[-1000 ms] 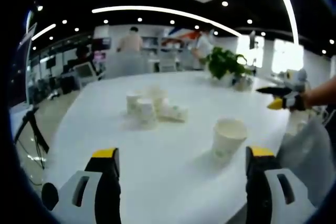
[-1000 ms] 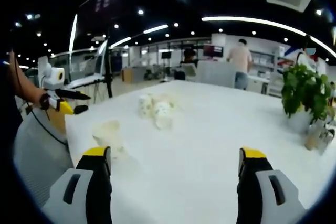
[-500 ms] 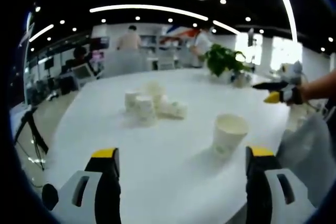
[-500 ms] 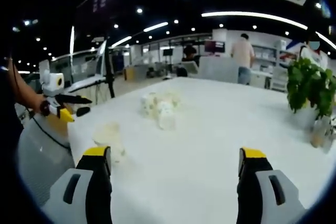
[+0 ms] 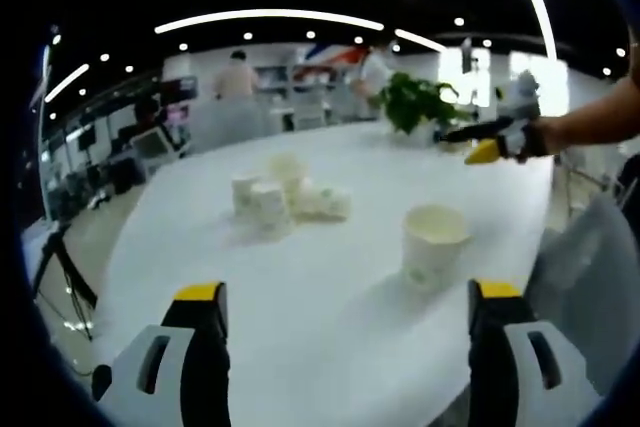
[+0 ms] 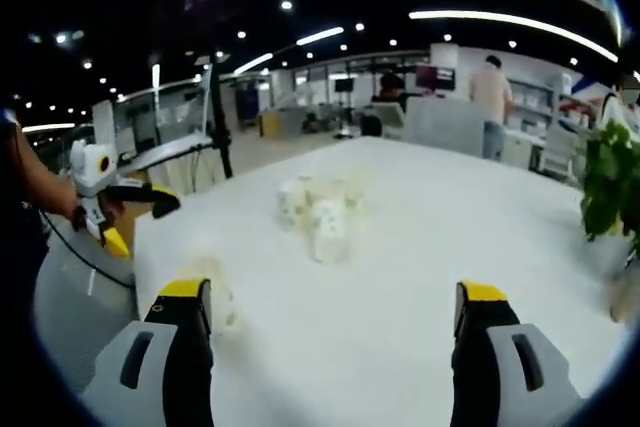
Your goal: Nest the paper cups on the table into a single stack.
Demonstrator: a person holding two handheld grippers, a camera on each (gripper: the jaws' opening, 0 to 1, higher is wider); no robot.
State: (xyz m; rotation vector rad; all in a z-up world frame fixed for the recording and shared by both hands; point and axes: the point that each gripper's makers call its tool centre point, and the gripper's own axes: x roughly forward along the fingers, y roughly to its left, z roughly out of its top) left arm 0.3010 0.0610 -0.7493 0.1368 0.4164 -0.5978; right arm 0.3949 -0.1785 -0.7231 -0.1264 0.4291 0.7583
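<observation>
Paper cups [image 5: 282,197] cluster mid-worktop [image 5: 330,347] in the left gripper view, with a single upright paper cup [image 5: 433,244] nearer, right of centre; the left claw [image 5: 347,347] gapes wide, empty. The right claw [image 5: 487,139] enters from the right.

In the right gripper view, the cluster [image 6: 322,211] lies ahead; the right claw [image 6: 335,347] gapes wide, empty, beside a potted plant [image 6: 612,179].

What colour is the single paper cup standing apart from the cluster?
The lone upright paper cup is white to cream and plain, clearest in the left gripper view.
</observation>
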